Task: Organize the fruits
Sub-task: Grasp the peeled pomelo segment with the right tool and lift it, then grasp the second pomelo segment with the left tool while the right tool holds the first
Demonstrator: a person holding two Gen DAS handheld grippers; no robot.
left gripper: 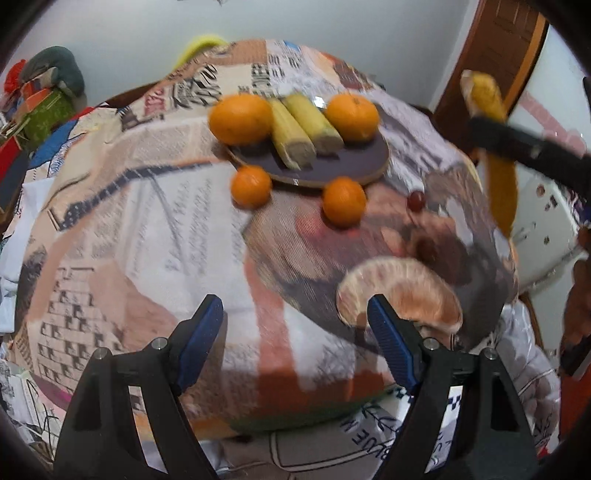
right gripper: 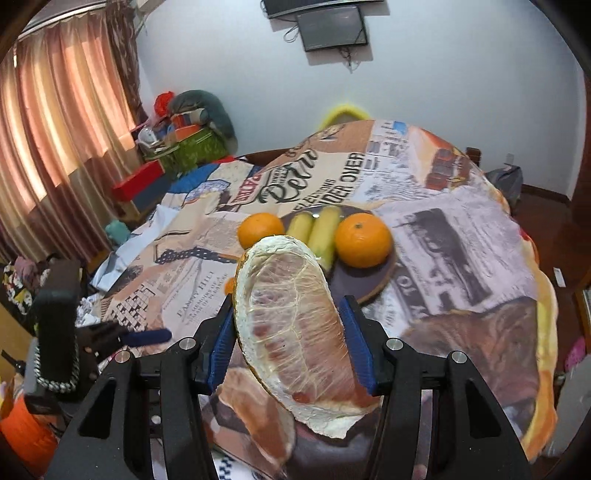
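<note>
A dark round plate (left gripper: 354, 162) (right gripper: 369, 280) on the printed tablecloth holds two oranges (left gripper: 241, 118) (left gripper: 352, 116) and two banana pieces (left gripper: 291, 134). Two small oranges (left gripper: 251, 185) (left gripper: 344, 201) and a grape (left gripper: 416, 200) lie on the cloth in front of the plate. A peeled pomelo segment (left gripper: 402, 291) lies near my left gripper (left gripper: 295, 325), which is open and empty above the cloth. My right gripper (right gripper: 291, 332) is shut on a pomelo piece with rind (right gripper: 295, 321) and holds it up; it shows at the right in the left wrist view (left gripper: 491, 147).
The table (right gripper: 461, 236) is round with a newspaper-print cloth. Boxes and bundled fabric (right gripper: 184, 136) are piled at the back left by a curtain (right gripper: 55, 129). A wooden door (left gripper: 495, 55) stands at the right. A screen (right gripper: 332, 29) hangs on the wall.
</note>
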